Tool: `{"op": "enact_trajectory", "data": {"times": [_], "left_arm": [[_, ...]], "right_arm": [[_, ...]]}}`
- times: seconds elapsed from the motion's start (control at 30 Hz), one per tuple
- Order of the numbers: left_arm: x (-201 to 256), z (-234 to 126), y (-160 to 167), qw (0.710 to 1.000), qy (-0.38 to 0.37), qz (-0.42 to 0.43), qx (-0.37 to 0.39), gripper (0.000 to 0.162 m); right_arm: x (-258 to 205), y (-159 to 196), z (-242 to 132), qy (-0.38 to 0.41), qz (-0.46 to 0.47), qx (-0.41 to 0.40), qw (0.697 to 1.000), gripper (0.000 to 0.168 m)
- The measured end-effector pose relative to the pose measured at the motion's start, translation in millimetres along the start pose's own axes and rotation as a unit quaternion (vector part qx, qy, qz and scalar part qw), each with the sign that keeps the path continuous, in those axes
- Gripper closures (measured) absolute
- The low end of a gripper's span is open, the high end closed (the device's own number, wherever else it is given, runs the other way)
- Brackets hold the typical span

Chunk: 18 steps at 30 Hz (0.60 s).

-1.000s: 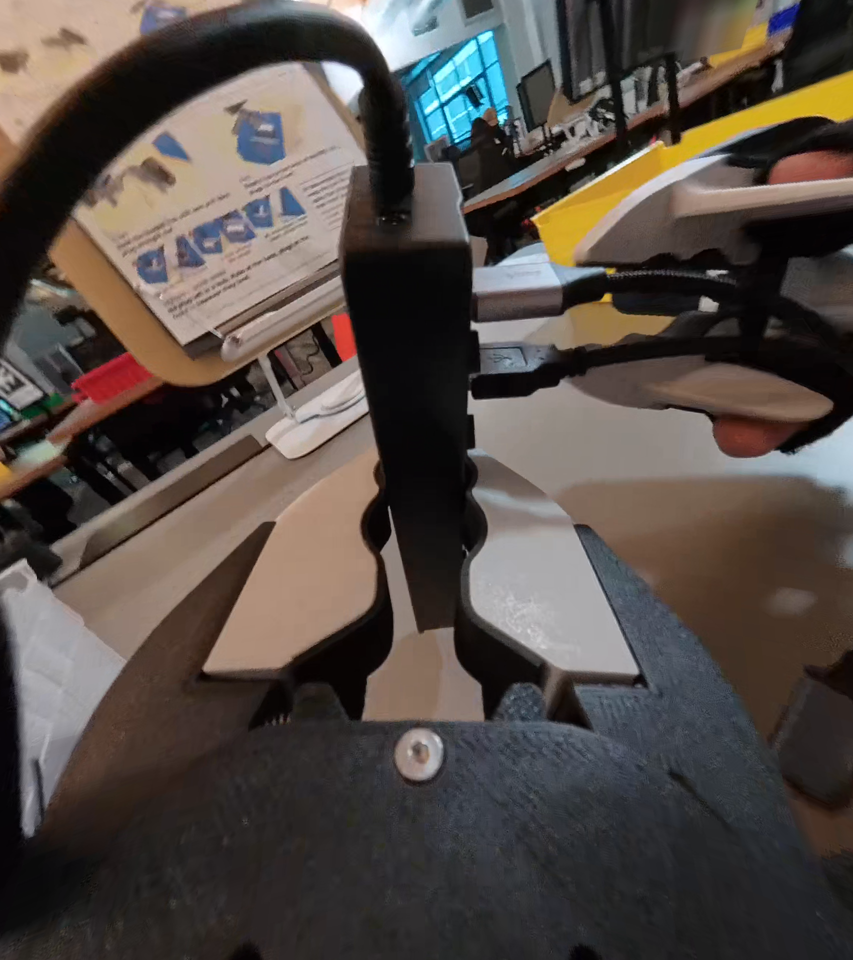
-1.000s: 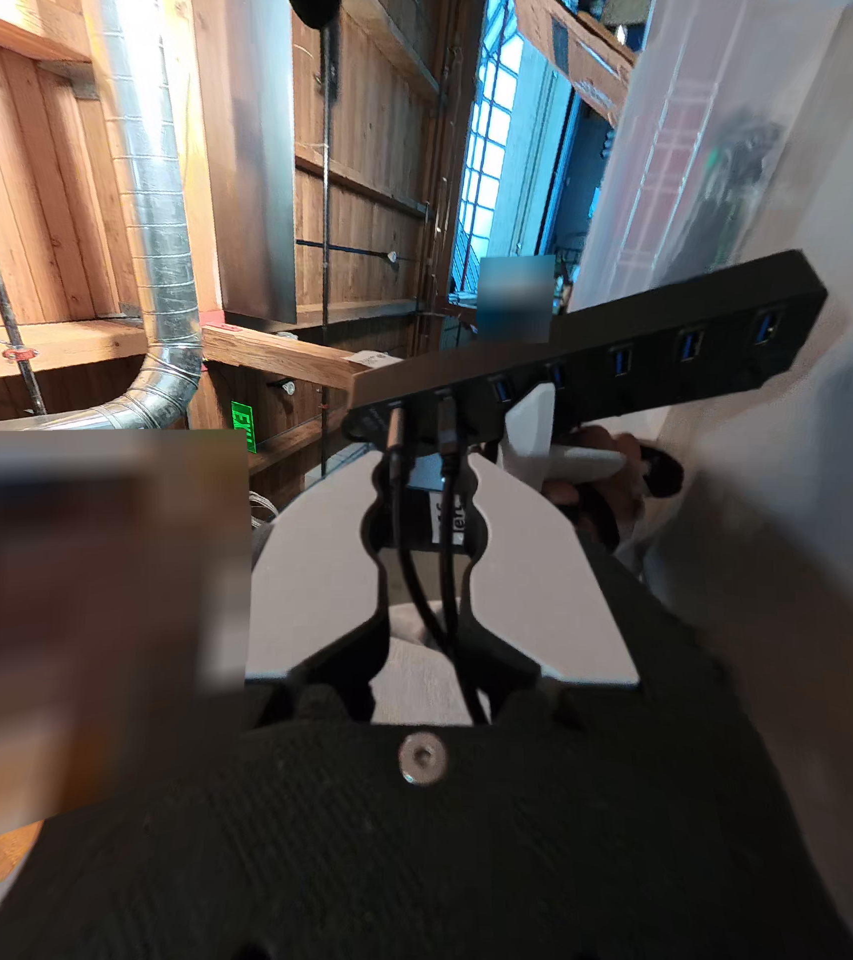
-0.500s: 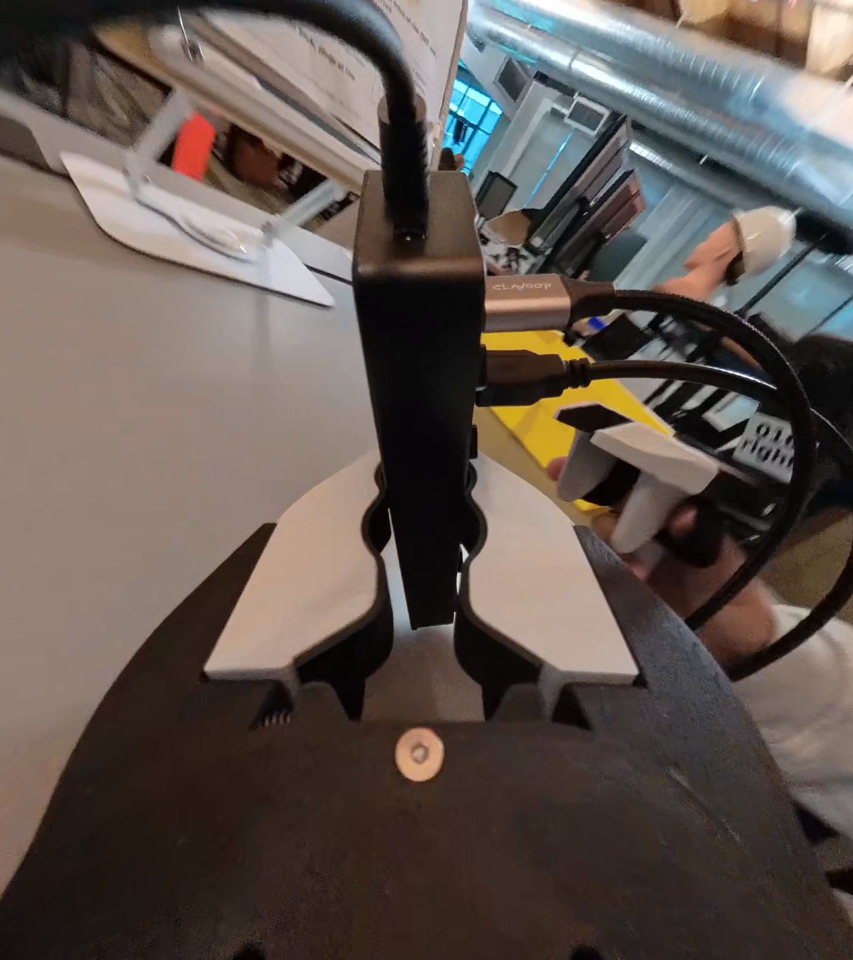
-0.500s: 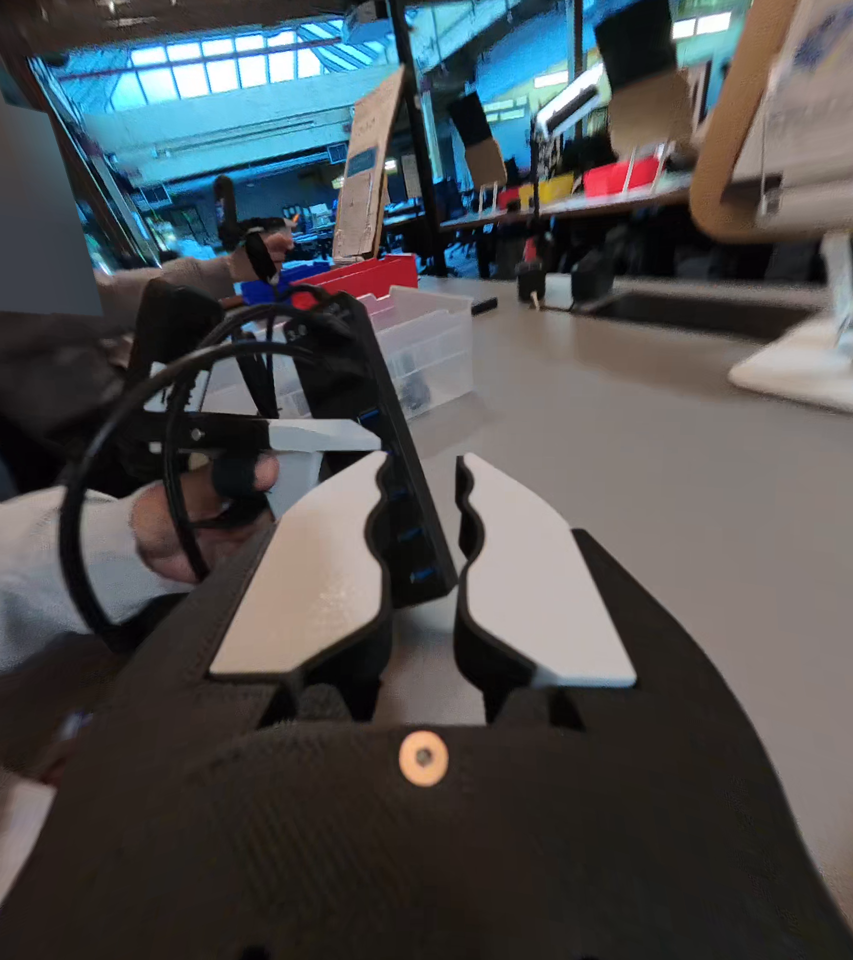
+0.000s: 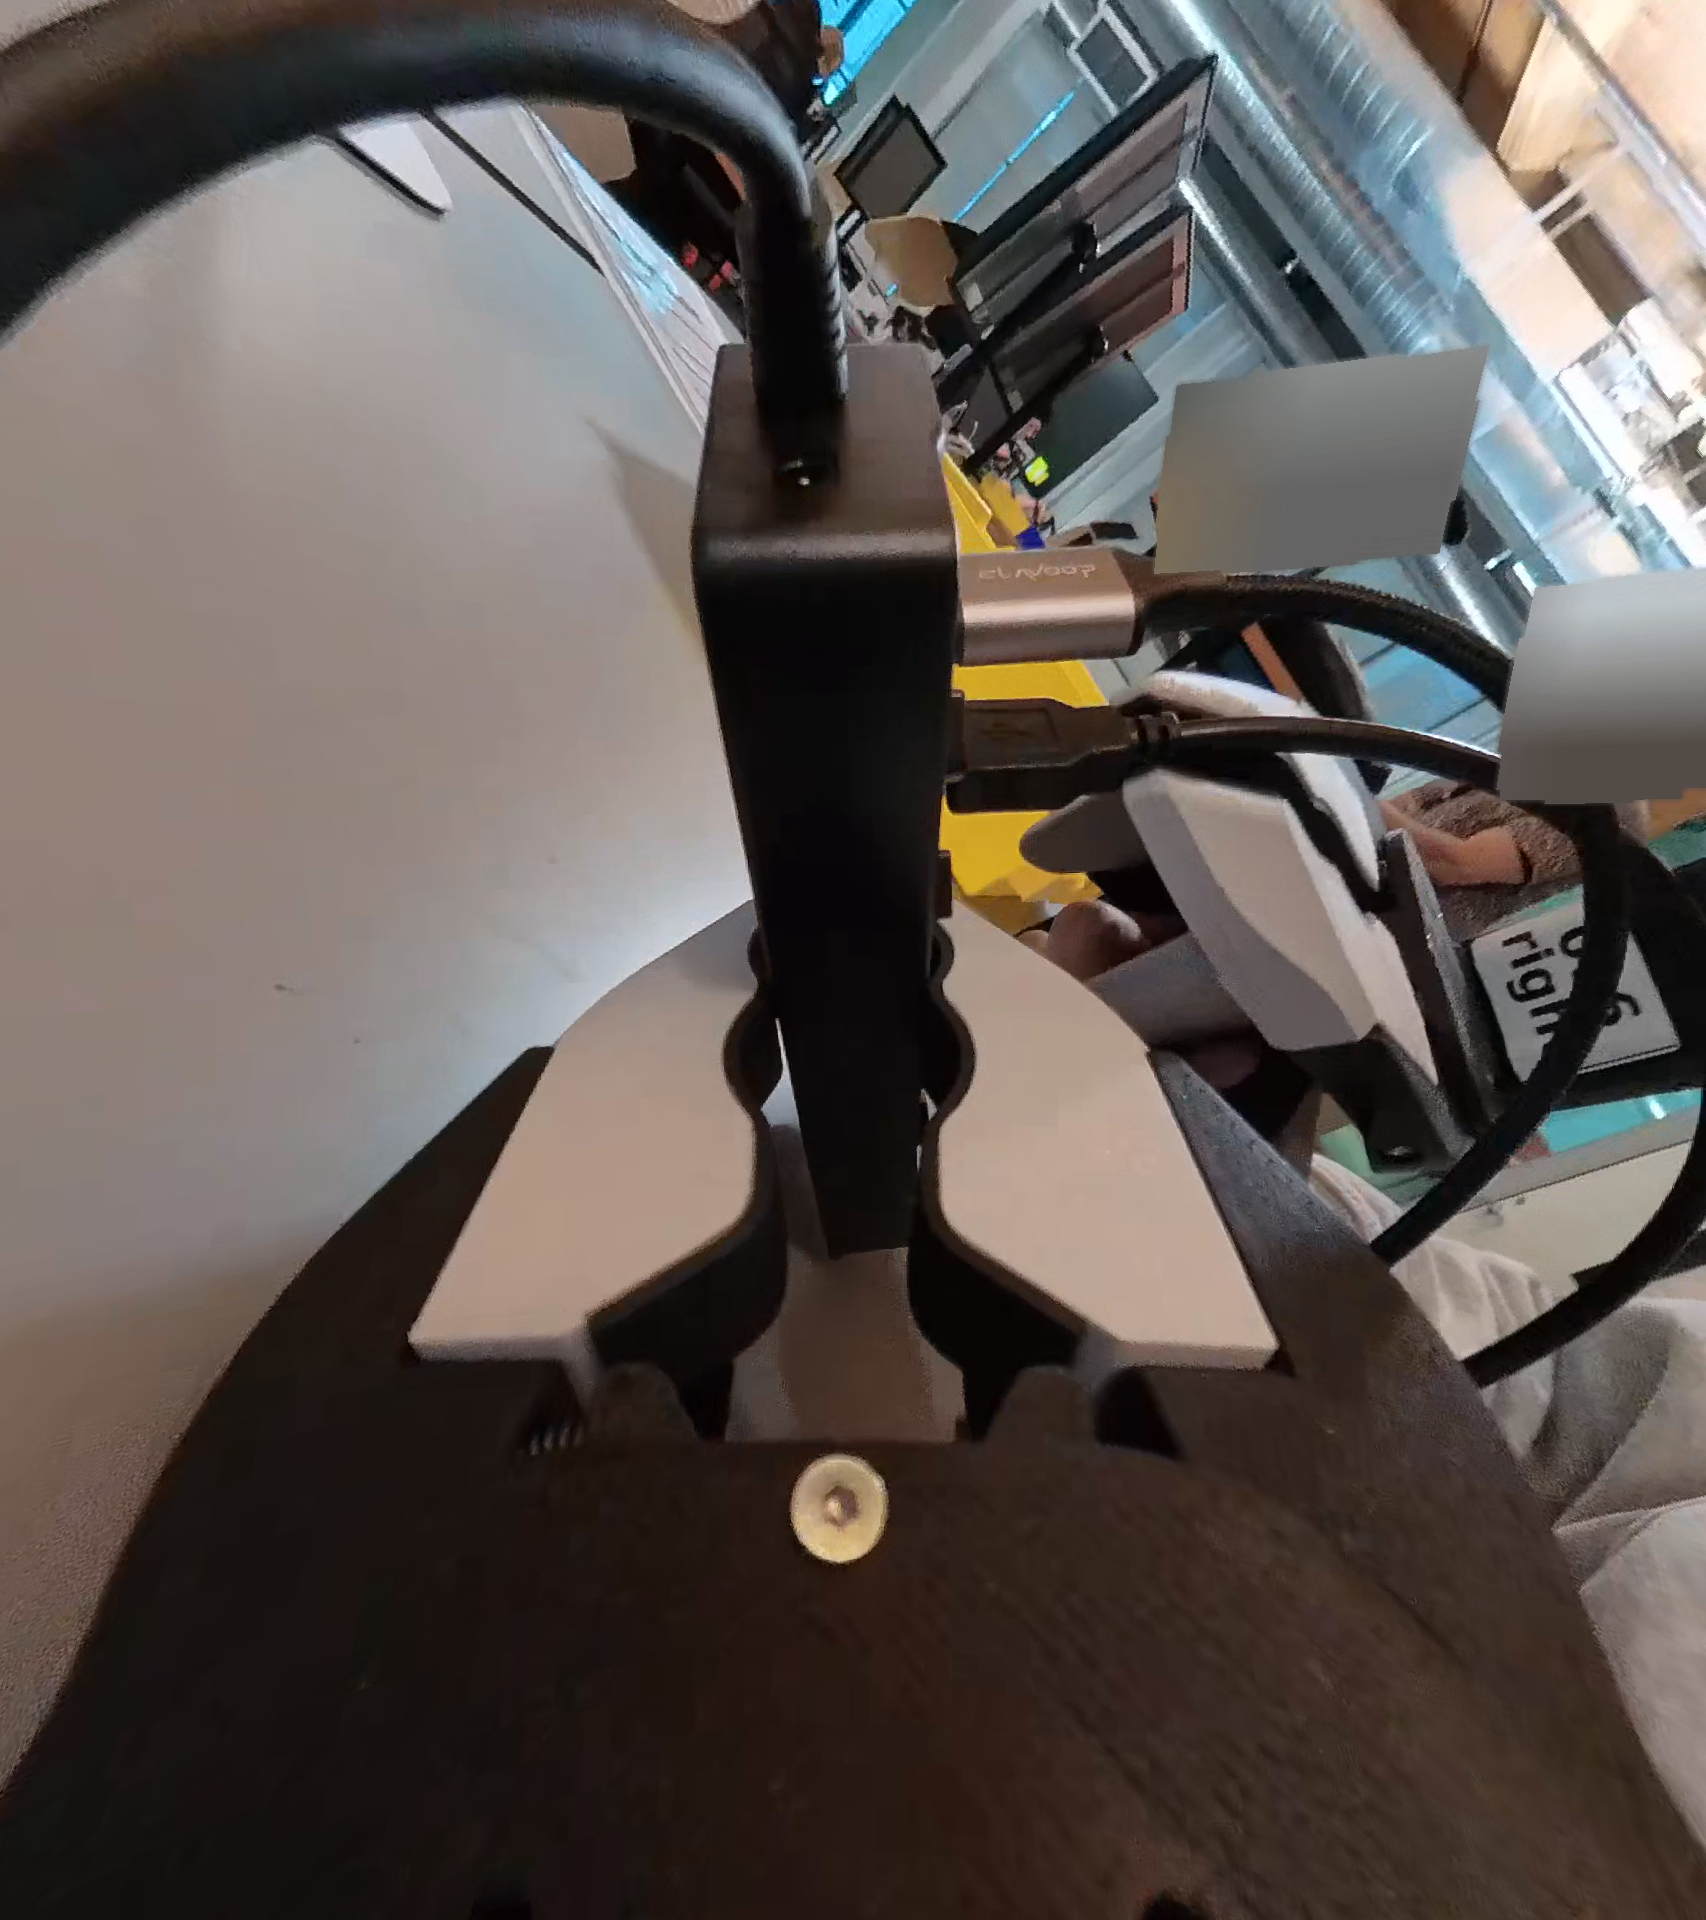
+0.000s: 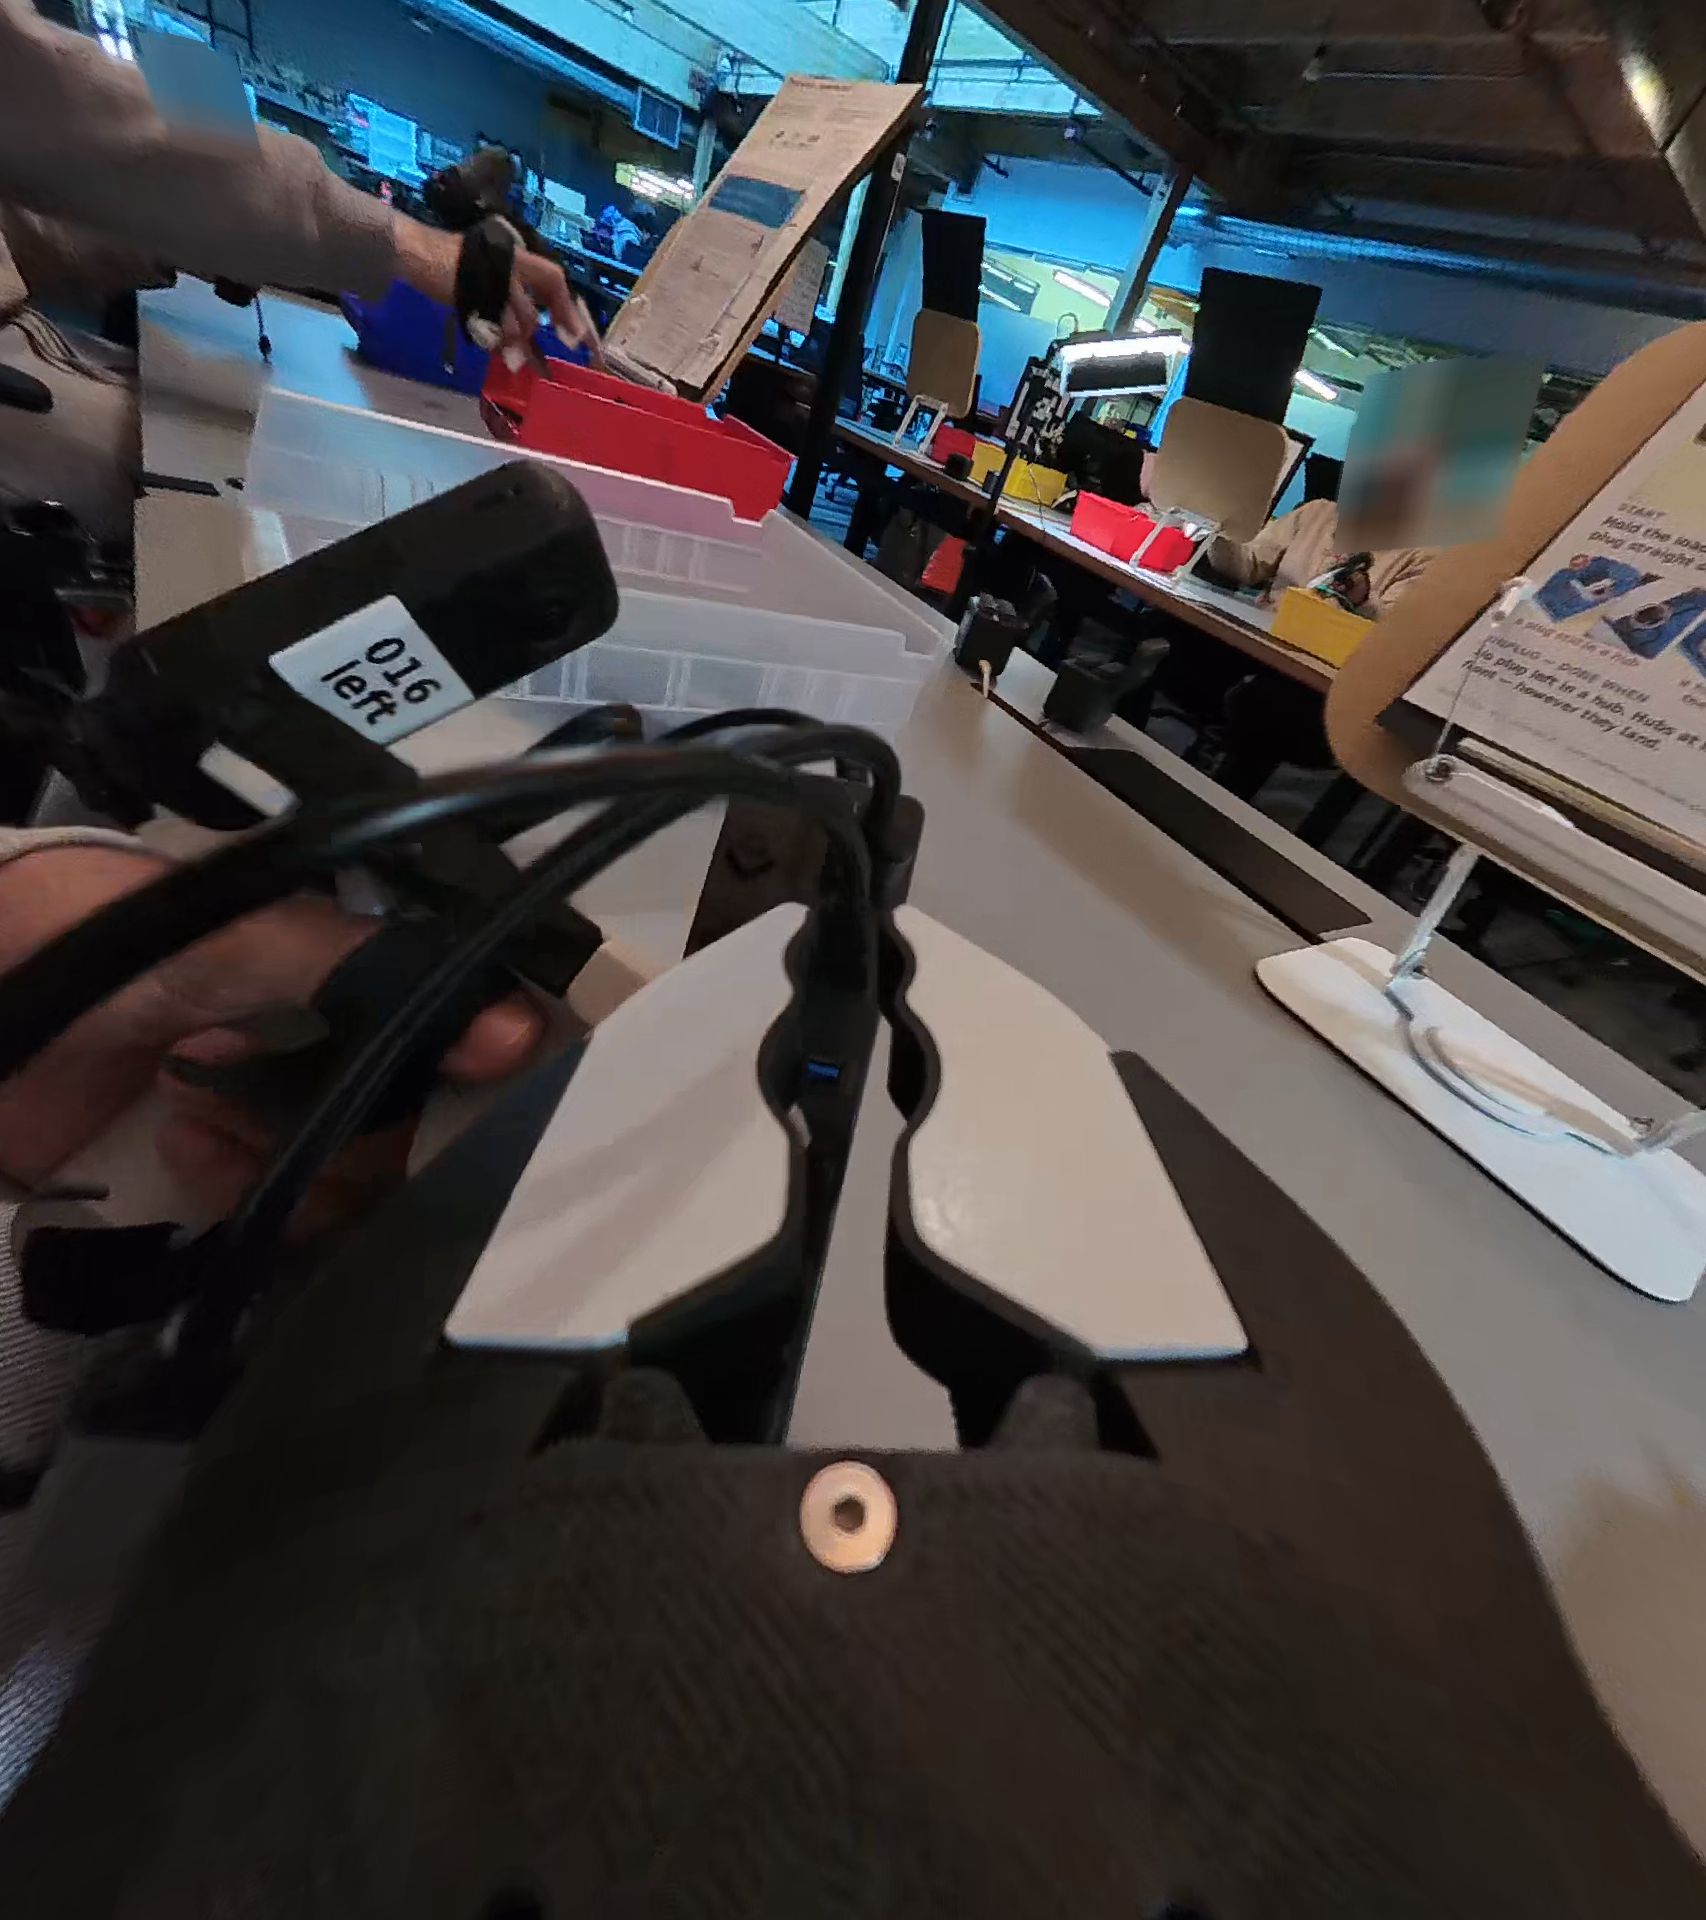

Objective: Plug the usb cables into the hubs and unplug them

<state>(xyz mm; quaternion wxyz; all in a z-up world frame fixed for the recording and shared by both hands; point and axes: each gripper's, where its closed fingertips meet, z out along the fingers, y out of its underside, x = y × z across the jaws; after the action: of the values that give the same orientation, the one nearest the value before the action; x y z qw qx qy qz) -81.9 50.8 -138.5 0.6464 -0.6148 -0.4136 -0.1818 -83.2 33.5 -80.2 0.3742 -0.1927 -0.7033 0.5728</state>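
The left gripper has its jaws clamped on the upright black hub. Two plugged cables leave it toward 3 o'clock. The right gripper has its jaws parted, empty, the hub standing between them above the grey surface.

The black hub is filling the gap between the left gripper fingers, leaving no passage there. Two plugged cables, a silver-headed plug and a black plug, are projecting from the hub's right side and looping across the space toward the right gripper, which is crowding that side. The hub's own thick cable is arching overhead. The grey table to the left is lying open. In the right wrist view, a clear bin and a document stand are bordering the open tabletop strip.
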Motion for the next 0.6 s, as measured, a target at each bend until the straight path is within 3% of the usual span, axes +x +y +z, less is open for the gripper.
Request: {"op": "enact_trajectory", "data": {"times": [0.13, 0.37, 0.6], "left_arm": [[2, 0, 1, 1.000, -0.013, 0.028, -0.001, 0.138], [13, -6, -12, 0.976, -0.064, 0.209, 0.019, 0.133], [18, -5, -8, 0.966, -0.067, 0.248, 0.016, 0.130]], "right_arm": [[0, -3, -2, 0.000, 0.008, 0.003, 1.000, 0.160], [2, -22, -10, -0.007, 0.027, 0.045, 0.999, 0.160], [3, -25, -11, -0.004, 0.053, 0.064, 0.997, 0.159]]}}
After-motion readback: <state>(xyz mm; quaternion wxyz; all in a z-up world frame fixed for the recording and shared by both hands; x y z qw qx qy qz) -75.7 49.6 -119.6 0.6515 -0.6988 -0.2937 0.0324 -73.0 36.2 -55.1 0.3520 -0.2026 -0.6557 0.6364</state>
